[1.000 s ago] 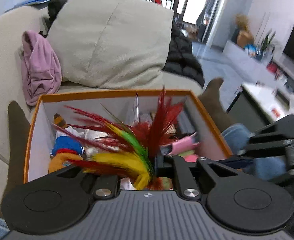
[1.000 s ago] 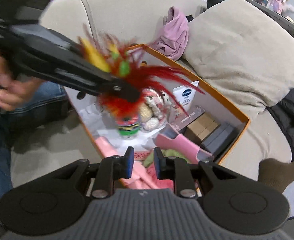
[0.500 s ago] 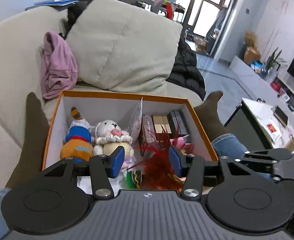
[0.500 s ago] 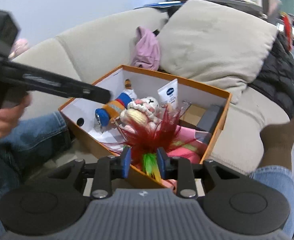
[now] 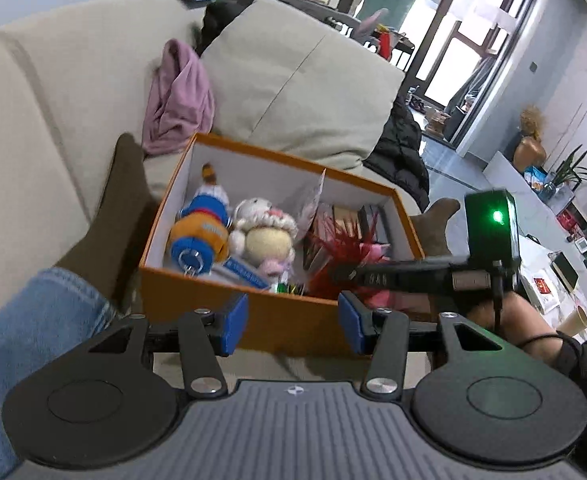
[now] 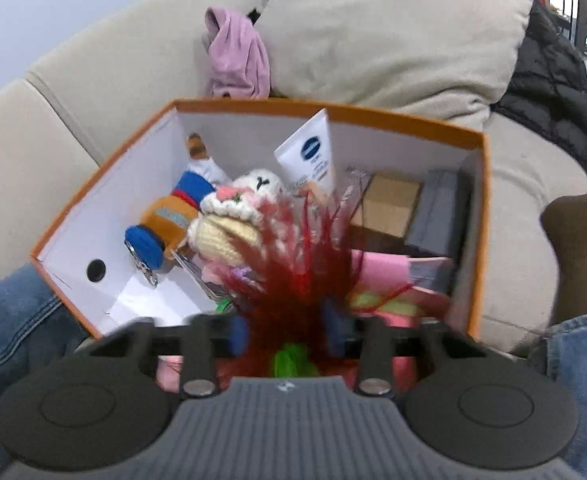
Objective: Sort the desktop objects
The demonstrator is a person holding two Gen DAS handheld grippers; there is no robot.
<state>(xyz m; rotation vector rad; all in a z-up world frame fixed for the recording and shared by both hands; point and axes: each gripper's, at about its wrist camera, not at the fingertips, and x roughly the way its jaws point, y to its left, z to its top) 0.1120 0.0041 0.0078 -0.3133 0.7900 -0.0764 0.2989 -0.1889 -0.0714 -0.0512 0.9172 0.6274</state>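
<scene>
An orange box (image 5: pixel 173 296) with white inner walls (image 6: pixel 373 114) sits on a beige sofa. In it lies a red feather toy (image 6: pixel 293 276) with a green and yellow base, beside a blue-orange plush (image 5: pixel 201 236) and a white knitted plush (image 5: pixel 265 236). My left gripper (image 5: pixel 293 326) is open and empty, held back in front of the box's near wall. My right gripper (image 6: pixel 283 330) reaches down into the box. Its jaws are closing, and its blurred blue pads still stand apart on either side of the feathers. From the left wrist it shows side-on (image 5: pixel 339 271) at the red feathers (image 5: pixel 345 244).
The box also holds a white tube (image 6: pixel 313 156), a brown block (image 6: pixel 393 204), grey cases and pink items (image 6: pixel 381 272). A person's jeans leg (image 5: pixel 33 320) and brown-socked feet (image 5: pixel 117 200) (image 6: pixel 581 248) flank the box. Behind it lie a purple cloth (image 5: pixel 177 100), a cushion (image 5: pixel 293 88) and a black jacket (image 5: pixel 401 152).
My left gripper let the feather toy go into the box, opened wide and drew back. My right gripper came down over the toy, so the feathers now stand between its jaws.
</scene>
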